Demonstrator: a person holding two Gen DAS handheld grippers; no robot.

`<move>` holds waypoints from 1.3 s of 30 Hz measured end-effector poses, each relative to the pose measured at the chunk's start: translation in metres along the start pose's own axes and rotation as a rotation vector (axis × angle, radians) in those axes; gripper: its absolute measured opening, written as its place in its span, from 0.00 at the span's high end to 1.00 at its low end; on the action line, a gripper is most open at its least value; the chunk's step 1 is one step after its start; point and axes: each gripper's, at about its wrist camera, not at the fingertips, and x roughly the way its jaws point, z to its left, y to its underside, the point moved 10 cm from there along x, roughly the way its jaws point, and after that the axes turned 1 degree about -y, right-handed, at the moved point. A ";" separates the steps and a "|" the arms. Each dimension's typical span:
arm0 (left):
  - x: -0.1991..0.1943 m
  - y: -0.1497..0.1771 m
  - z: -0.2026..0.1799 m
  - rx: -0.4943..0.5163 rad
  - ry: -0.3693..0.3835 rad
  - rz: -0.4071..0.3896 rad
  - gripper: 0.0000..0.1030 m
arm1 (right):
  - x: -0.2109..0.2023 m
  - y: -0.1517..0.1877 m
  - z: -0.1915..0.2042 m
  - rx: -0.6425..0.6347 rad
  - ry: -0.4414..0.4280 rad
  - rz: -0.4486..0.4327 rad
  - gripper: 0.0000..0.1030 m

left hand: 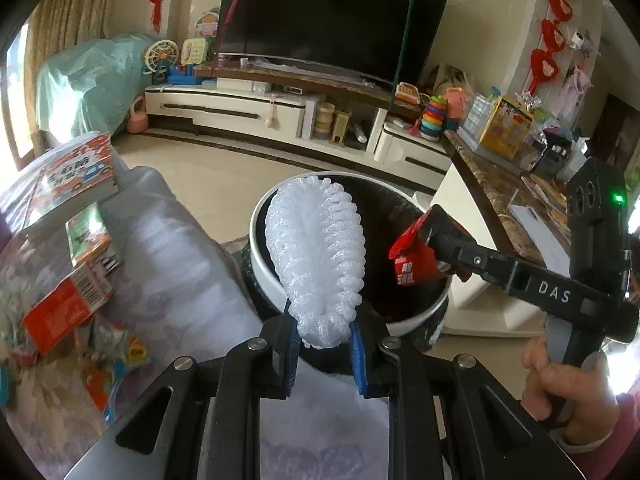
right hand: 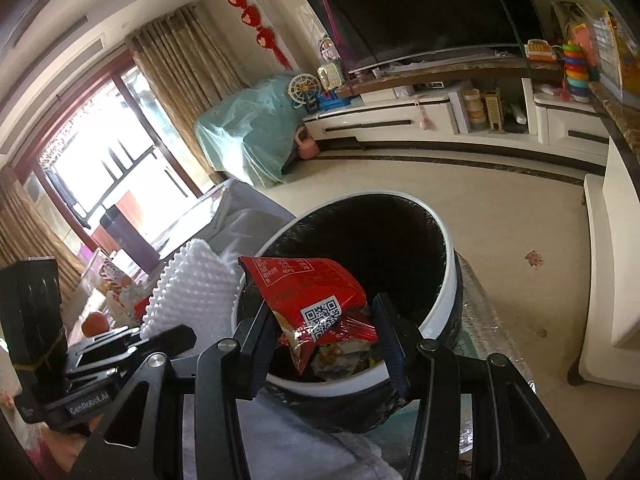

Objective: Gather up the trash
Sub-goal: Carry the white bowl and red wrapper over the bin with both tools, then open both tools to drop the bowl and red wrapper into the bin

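Left gripper (left hand: 325, 338): clamps white foam net (left hand: 316, 256), net upright ahead of fingers, over bin rim (left hand: 256, 248). Right gripper (right hand: 326, 332): holds red snack wrapper (right hand: 316, 292) over bin opening, just beside net.

"DAS" on the right gripper (left hand: 434, 236) arm, "GenRobot.AI" on the left gripper (right hand: 160, 332) body, a QR code on the red snack wrapper (right hand: 316, 300).

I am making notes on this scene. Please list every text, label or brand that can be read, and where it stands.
"DAS": on the arm of the right gripper.
"GenRobot.AI": on the body of the left gripper, partly blurred.
Red snack wrapper: a QR code; its print is too small to read.
Book: large Chinese characters, too blurred to read.
Orange box: barcode only.
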 end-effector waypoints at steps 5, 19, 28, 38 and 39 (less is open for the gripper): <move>0.016 -0.014 -0.002 0.022 -0.003 0.017 0.80 | 0.008 -0.002 -0.008 -0.013 0.015 0.030 0.51; 0.048 -0.038 -0.003 0.044 -0.021 0.062 0.76 | 0.020 -0.009 -0.021 -0.023 0.028 0.072 0.50; 0.049 -0.045 -0.006 0.031 -0.039 0.044 0.51 | 0.015 -0.014 -0.025 -0.006 0.034 0.056 0.28; 0.023 -0.021 -0.007 0.019 -0.059 -0.012 0.49 | -0.003 -0.015 -0.015 -0.003 0.037 0.008 0.21; 0.019 -0.014 -0.005 0.014 -0.061 -0.018 0.49 | -0.006 -0.013 -0.011 -0.007 0.035 0.002 0.19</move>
